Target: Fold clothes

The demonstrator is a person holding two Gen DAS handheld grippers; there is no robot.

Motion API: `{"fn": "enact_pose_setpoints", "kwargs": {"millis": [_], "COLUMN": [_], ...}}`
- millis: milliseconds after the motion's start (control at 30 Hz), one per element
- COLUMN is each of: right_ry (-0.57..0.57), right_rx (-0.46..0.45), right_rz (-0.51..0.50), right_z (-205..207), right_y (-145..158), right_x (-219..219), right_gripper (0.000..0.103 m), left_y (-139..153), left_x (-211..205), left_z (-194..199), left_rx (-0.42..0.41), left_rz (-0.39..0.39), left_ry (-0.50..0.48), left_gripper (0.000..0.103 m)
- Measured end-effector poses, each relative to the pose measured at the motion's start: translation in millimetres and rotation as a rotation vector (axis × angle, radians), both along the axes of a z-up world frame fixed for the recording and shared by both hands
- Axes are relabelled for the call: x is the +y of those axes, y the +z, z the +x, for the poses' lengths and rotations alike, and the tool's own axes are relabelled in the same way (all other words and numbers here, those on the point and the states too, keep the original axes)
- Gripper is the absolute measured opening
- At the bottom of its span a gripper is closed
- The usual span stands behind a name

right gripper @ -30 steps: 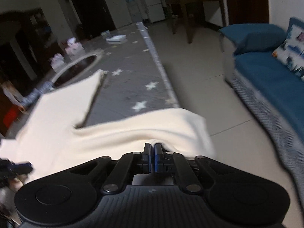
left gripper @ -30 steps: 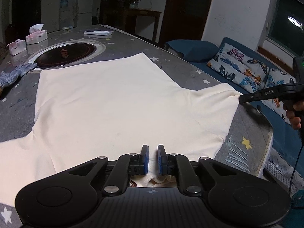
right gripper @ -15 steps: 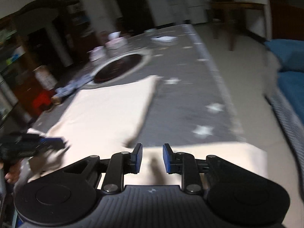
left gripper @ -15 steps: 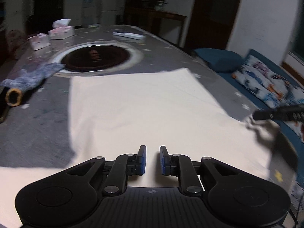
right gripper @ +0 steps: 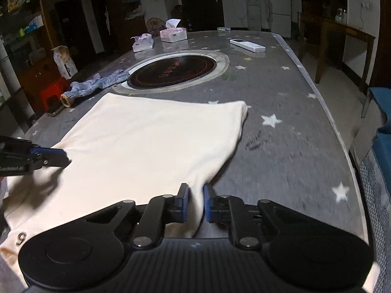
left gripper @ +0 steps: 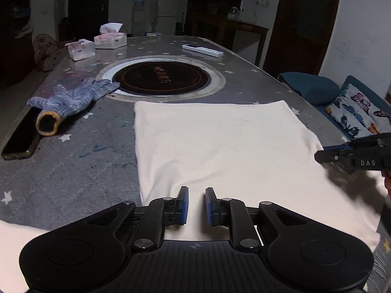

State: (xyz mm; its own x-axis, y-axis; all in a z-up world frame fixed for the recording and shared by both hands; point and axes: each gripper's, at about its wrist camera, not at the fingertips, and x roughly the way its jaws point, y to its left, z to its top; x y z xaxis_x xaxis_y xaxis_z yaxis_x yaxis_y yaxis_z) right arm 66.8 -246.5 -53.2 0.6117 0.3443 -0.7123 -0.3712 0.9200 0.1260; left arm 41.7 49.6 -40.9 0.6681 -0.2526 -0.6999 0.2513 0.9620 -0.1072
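Note:
A cream shirt [left gripper: 220, 141] lies flat on the grey star-patterned table [left gripper: 73, 171], with its sleeve no longer spread to the right. My left gripper [left gripper: 196, 190] hovers over the shirt's near part. Its blue pads stand slightly apart with nothing between them. From the right wrist it shows at the left, over the shirt's left side [right gripper: 64, 157]. My right gripper [right gripper: 195, 186] is at the shirt's [right gripper: 146, 134] right edge. Its jaws are closing, and a ridge of fabric rises between the pads. From the left wrist its tips [left gripper: 320, 152] touch that edge.
A blue knitted glove [left gripper: 73, 97] and a dark phone [left gripper: 20, 139] lie to the left. Beyond the shirt is a round inset hob [left gripper: 161, 78], with tissue boxes [left gripper: 110, 40] and a white remote [left gripper: 202, 50] farther back. A blue sofa [left gripper: 354, 112] runs along the table's right edge [right gripper: 342, 146].
The right gripper held the sleeve stretched past the table edge, let it go, and came in to the shirt's right side. The sleeve now lies folded in. The left gripper's pads parted slightly.

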Motion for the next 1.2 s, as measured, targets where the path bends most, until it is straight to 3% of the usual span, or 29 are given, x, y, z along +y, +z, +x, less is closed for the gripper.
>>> {"fn": "enact_pose_setpoints", "kwargs": {"millis": [400, 533, 833, 1033, 1200], "right_ry": [0.058, 0.119, 0.242, 0.171, -0.034], "right_rx": [-0.073, -0.107, -0.04, -0.052, -0.056], "right_rz": [-0.104, -0.115, -0.111, -0.072, -0.022], "right_z": [53, 29, -53, -90, -110], "right_y": [2, 16, 12, 19, 26], "right_x": [36, 35, 17, -13, -65], "right_gripper": [0.012, 0.015, 0.016, 0.019, 0.019], "left_y": [1, 1, 5, 19, 22], "left_x": [11, 8, 0, -27, -58], "left_z": [17, 16, 10, -12, -30], "left_rx": [-0.001, -0.009, -0.008, -0.05, -0.046], "left_rz": [0.06, 0.079, 0.112, 0.1, 0.066], "left_ry": [0.091, 0.087, 0.093, -0.002, -0.113], "left_gripper": [0.017, 0.017, 0.017, 0.019, 0.023]}}
